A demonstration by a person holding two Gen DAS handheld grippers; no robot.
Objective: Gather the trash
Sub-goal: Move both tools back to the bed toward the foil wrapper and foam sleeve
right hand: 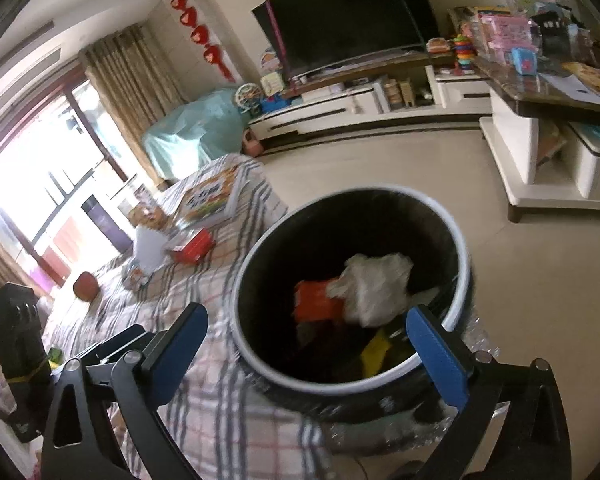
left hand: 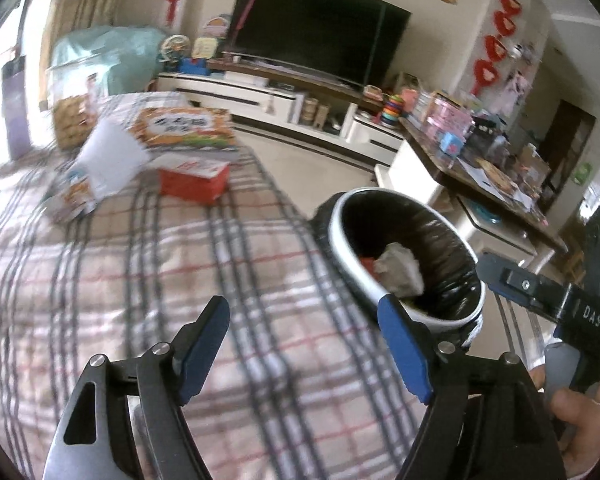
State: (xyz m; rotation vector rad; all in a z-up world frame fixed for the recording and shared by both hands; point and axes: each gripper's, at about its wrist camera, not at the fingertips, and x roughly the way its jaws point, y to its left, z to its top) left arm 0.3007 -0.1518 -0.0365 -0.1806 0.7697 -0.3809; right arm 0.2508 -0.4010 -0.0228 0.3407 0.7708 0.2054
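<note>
Bin (right hand: 458,240) already has crumpled paper (right hand: 374,288) and wrappers in it; both grippers' jaws wide open, empty. Stuff on the bed (left hand: 100,280) looks left.

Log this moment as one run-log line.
left gripper: open, empty, over plaid cloth | right gripper: open, empty, above trash bin | bin holds crumpled white paper, orange wrapper

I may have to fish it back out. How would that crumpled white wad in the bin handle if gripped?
The crumpled white wad looks like tissue or thin plastic, so probably very light and soft. It would likely squash between the fingers. It lies loose atop other trash in the bin, so it should lift freely.
</note>
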